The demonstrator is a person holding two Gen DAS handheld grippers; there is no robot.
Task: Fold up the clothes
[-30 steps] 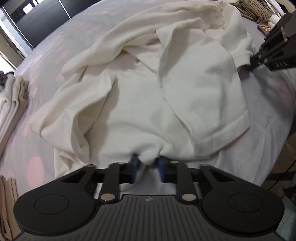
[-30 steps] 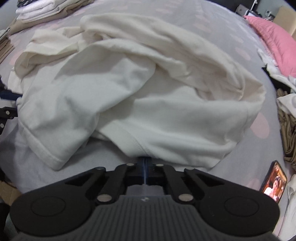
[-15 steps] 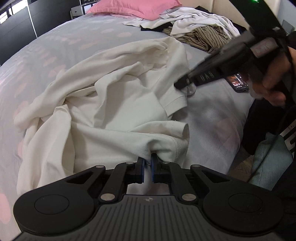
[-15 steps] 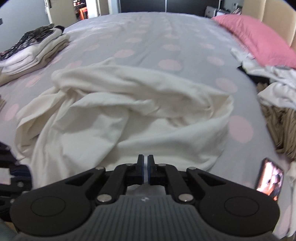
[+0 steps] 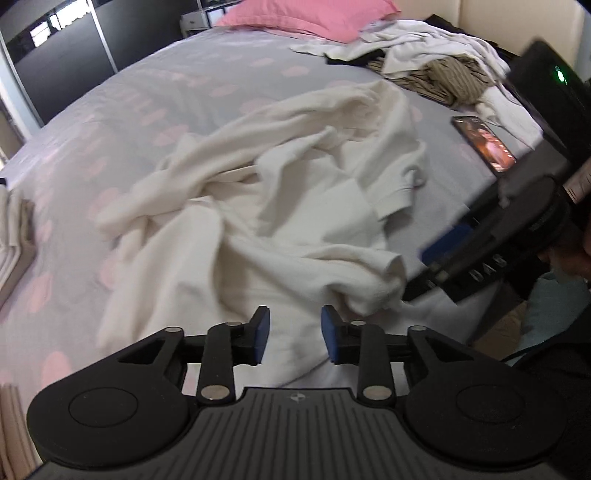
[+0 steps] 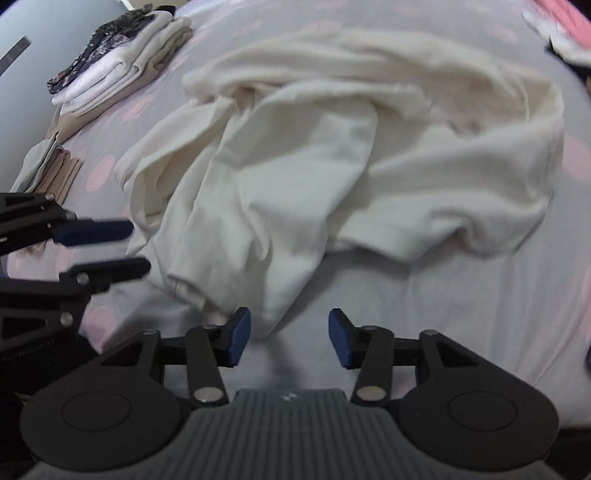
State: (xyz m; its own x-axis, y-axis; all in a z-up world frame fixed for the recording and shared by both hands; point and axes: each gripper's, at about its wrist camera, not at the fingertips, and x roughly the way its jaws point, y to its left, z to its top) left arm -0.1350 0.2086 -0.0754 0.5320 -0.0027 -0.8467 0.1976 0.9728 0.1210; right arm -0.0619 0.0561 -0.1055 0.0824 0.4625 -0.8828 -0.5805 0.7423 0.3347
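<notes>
Cream sweatshirt (image 5: 295, 206) lies crumpled in the middle of the grey bedsheet with pink dots (image 5: 155, 96), sleeves twisted across the body, ribbed cuff (image 5: 397, 201) turned toward the right side of the left wrist view. Left gripper (image 5: 294, 335): blue-padded fingers apart, nothing between them, poised over the near edge of the sweatshirt; whether the pads touch the cloth cannot be told. Right gripper (image 6: 289, 340): fingers also spread wide, empty, above bare sheet just in front of a hanging fold of the garment; the left finger sits just beside that fold. In the right wrist view the left gripper shows at the left edge, its two fingers (image 6: 98, 230) parted, just beside the sweatshirt's near-left edge. In the left wrist view the right gripper's body (image 5: 498, 236) comes in from the right, blurred, near a bunched sleeve end. Beyond the sweatshirt: pink pillow (image 5: 310, 16) at the head of the bed, heap of unfolded clothes (image 5: 436, 62) including a brown striped piece, and a phone (image 5: 484, 142) with a lit screen lying flat on the sheet. Stack of folded clothes (image 6: 122, 62) at far left in the right wrist view, patterned dark piece on top; a second folded pile (image 6: 55, 170) nearer, beige.
</notes>
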